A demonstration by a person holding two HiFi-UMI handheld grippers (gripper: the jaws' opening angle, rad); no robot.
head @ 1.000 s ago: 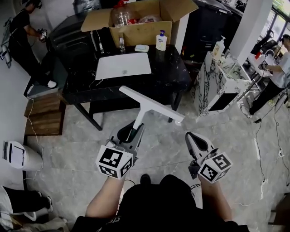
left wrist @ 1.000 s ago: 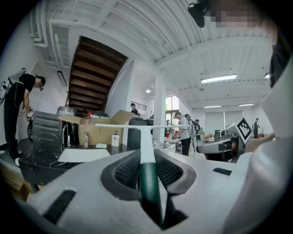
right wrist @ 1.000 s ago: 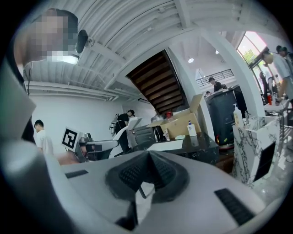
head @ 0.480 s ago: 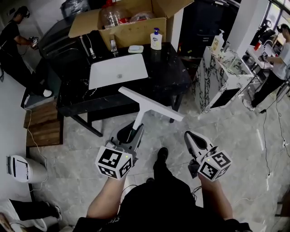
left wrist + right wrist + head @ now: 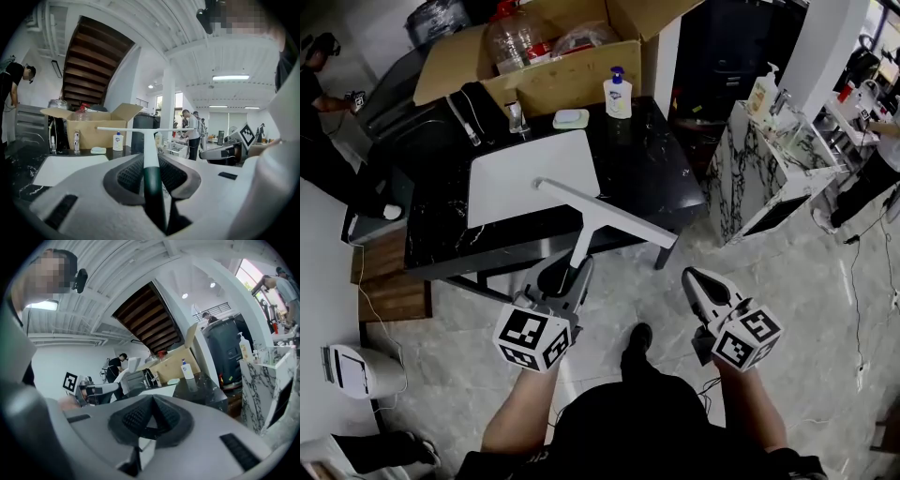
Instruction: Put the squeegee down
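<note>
White squeegee [image 5: 591, 217], gripped in our left gripper [image 5: 571, 274], now hangs over the table [image 5: 649, 159] ahead, which has come nearer; right gripper [image 5: 690, 277] closed, empty. We can lower soon.

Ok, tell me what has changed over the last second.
The person has carried both grippers towards the black table: in the head view it and its white basin have come nearer, and the squeegee blade now crosses the table's front edge. Nothing was taken hold of or let go. The left gripper stays shut on the squeegee's handle; the right gripper stays shut and empty.
</note>
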